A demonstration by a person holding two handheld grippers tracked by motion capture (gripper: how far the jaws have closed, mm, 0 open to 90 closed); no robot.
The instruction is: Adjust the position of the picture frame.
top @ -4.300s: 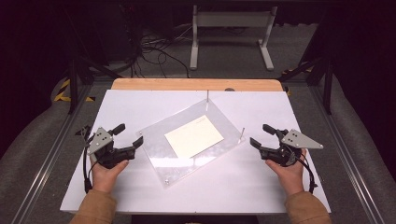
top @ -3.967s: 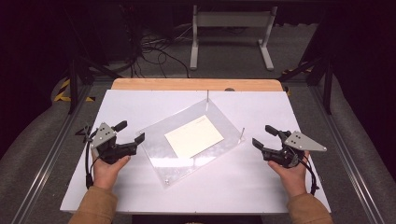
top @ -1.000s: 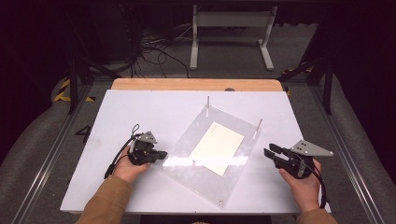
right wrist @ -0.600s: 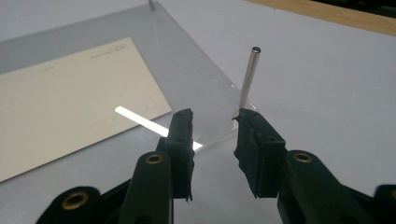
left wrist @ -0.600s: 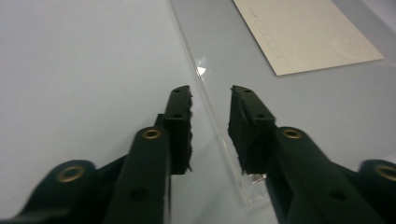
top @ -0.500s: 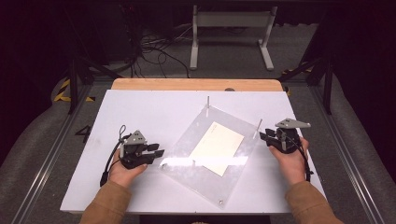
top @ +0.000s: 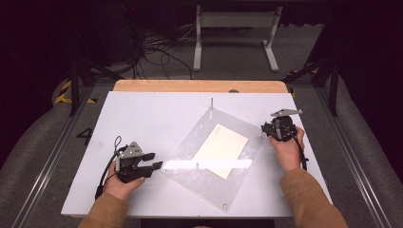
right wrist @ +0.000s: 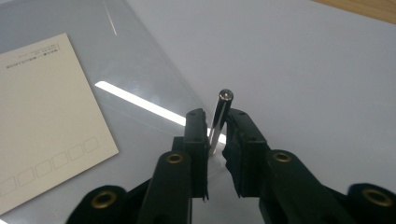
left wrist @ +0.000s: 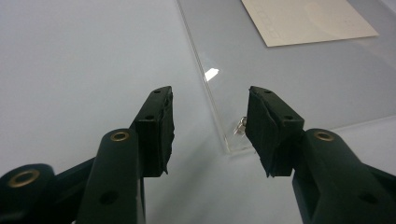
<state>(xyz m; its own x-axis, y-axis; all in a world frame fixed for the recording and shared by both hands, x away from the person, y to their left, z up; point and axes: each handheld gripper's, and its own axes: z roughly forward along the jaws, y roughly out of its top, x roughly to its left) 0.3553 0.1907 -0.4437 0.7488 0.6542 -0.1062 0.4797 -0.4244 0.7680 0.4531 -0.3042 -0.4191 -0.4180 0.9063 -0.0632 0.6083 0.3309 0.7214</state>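
Clear plate is seen lying skewed on the white table, a cream card on it, about mid-plate. Steel posts are seen standing at plate corners; the far one is clearest in the high view.

Right gripper is placed at the plate's right corner. The grip is given by the right gripper view: jaws are closed on an upright post, pads pressed to both its sides, the cap left standing above the fingertips. The closing was done just now. In the high view that post is hidden by the gripper.

Left gripper is held just off the plate's left edge. In the left gripper view the jaws are seen about half open, having just been opened; nothing is gripped. The plate's near corner, with a small metal fitting, lies on the table between the pads, closer to the right pad, untouched as far as can be told.

Bare table is left all round the plate, widest left of it; a wooden strip is seen beyond it along the table's far edge.
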